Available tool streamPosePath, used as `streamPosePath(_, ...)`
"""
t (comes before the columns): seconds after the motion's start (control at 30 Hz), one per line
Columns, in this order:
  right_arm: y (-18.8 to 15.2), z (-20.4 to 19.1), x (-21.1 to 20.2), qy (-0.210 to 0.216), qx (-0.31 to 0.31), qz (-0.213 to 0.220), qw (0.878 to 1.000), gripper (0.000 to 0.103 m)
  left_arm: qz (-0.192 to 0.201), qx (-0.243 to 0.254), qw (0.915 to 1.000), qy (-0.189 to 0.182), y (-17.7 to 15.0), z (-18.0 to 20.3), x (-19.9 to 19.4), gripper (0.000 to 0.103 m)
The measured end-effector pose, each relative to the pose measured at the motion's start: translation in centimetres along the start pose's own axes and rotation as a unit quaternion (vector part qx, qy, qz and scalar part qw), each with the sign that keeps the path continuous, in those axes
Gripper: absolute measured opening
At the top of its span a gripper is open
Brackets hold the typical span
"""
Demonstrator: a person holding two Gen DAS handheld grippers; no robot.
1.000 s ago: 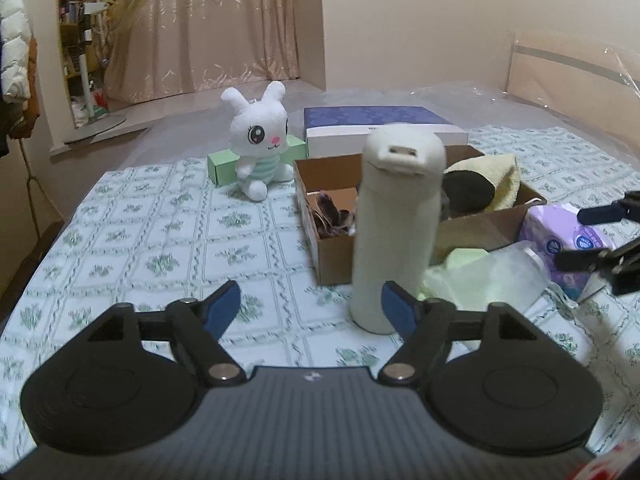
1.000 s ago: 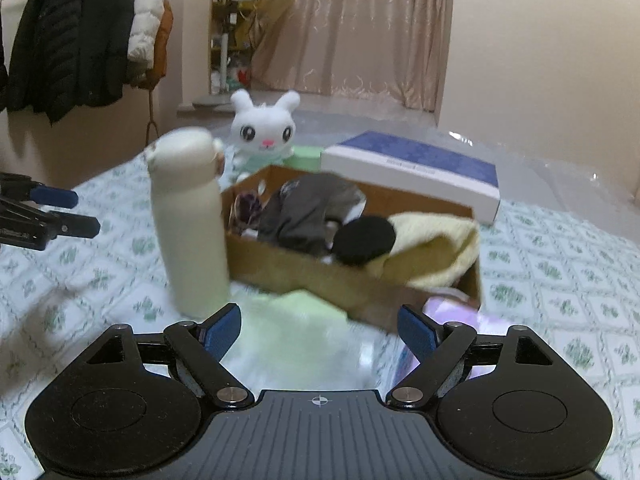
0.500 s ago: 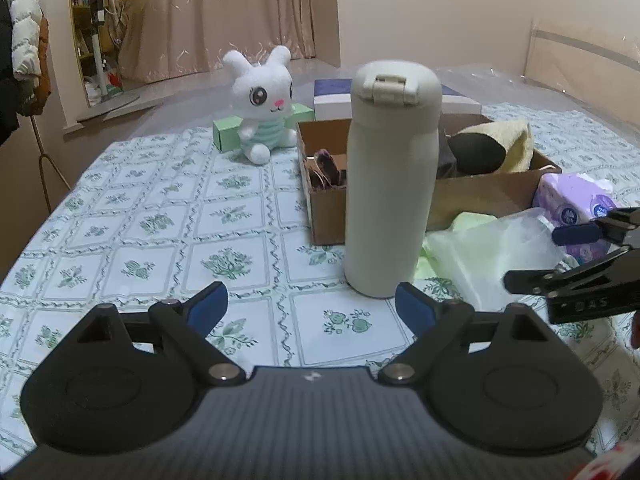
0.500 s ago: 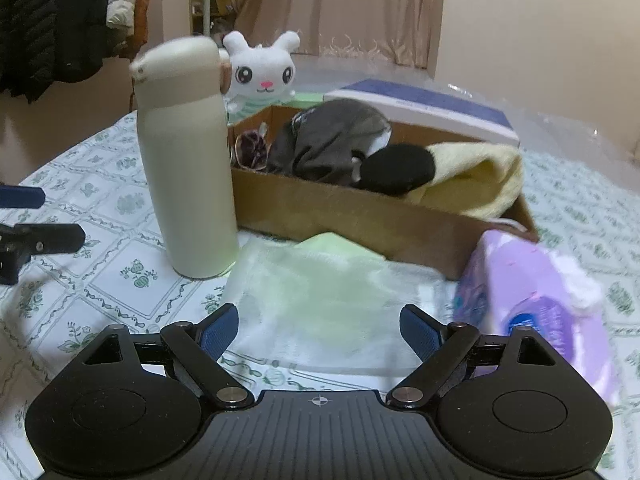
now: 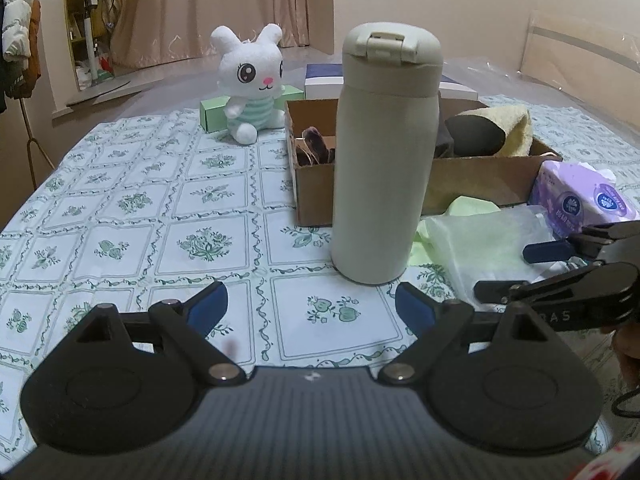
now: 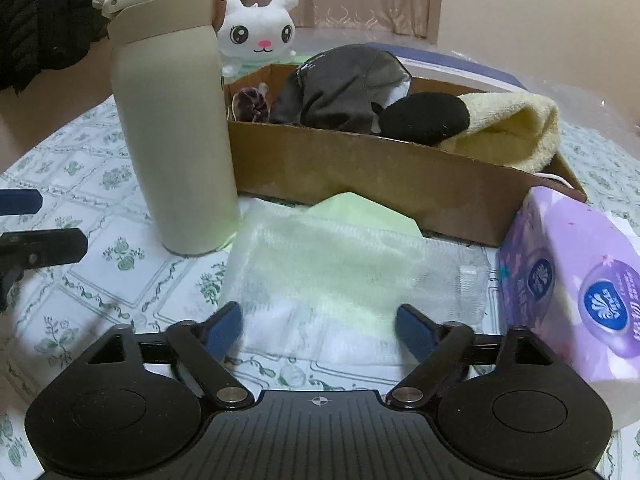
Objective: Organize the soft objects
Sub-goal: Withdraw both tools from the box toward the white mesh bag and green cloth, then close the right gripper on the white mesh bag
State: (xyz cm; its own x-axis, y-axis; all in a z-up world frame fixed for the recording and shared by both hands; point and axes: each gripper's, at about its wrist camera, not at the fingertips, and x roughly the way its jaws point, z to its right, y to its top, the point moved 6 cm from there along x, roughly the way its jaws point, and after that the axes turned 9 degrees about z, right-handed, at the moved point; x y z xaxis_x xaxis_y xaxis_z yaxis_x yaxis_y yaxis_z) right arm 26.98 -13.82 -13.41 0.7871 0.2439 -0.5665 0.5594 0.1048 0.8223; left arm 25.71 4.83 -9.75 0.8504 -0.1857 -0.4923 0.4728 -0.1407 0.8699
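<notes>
Cream flask [image 5: 386, 152] blocks cardboard box [image 6: 360, 168]; left tongs [image 5: 311, 304] spread, right tongs [image 6: 319, 328] narrowing, seemingly over bagged cloth [image 6: 340, 264].

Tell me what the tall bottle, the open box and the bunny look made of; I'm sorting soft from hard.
Tall bottle: rigid, with a matte cream coat, probably painted metal or plastic; smooth walls, hinged cap.
Open box: brown corrugated cardboard, with dull, bare and slightly scuffed walls.
Bunny: white plush fabric, fuzzy nap, stuffed rounded limbs; clearly soft.
</notes>
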Motion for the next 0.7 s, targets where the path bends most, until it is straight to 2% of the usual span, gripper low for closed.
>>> streamPosePath(0.03,-0.1,0.1,-0.2,-0.001,-0.002,0.001,1.000,0.065,-0.001,-0.001,1.0000,0.000,-0.1,0.0,0.0,0.089)
streamPosePath(0.1,-0.1,0.2,-0.6,-0.004,-0.004,0.004,1.000,0.041,-0.002,-0.002,1.0000,-0.001,-0.2,0.1,0.0,0.089)
streamPosePath(0.13,-0.2,0.2,-0.7,-0.007,-0.008,0.004,1.000,0.035,-0.003,-0.002,1.0000,-0.001,-0.3,0.2,0.0,0.089)
streamPosePath(0.2,-0.3,0.1,-1.1,-0.009,-0.013,0.004,1.000,0.008,-0.001,-0.001,1.0000,-0.003,-0.3,0.4,-0.2,0.090)
streamPosePath(0.23,-0.3,0.1,-1.1,-0.010,-0.015,0.002,1.000,0.002,-0.001,-0.001,1.0000,-0.003,-0.2,0.5,-0.2,0.090)
streamPosePath(0.4,-0.5,0.4,-1.9,-0.008,-0.014,0.003,1.000,0.000,0.004,0.003,1.0000,-0.007,-0.1,0.8,-0.6,0.090)
streamPosePath(0.57,0.0,0.9,-3.8,-0.007,-0.007,0.027,1.000,0.001,0.004,0.007,0.9999,-0.015,-0.1,1.4,-0.6,0.090)
streamPosePath(0.6,0.3,1.1,-3.9,-0.008,-0.009,0.029,1.000,0.003,0.004,0.008,0.9998,-0.017,-0.2,1.5,-0.6,0.090)
streamPosePath(0.67,0.7,1.2,-3.8,-0.010,-0.021,0.026,0.999,0.043,0.004,0.008,0.9997,-0.021,-0.2,1.9,-0.6,0.089)
streamPosePath(0.7,1.0,1.3,-3.6,-0.011,-0.031,0.026,0.999,0.080,0.004,0.008,0.9997,-0.023,-0.2,2.0,-0.5,0.089)
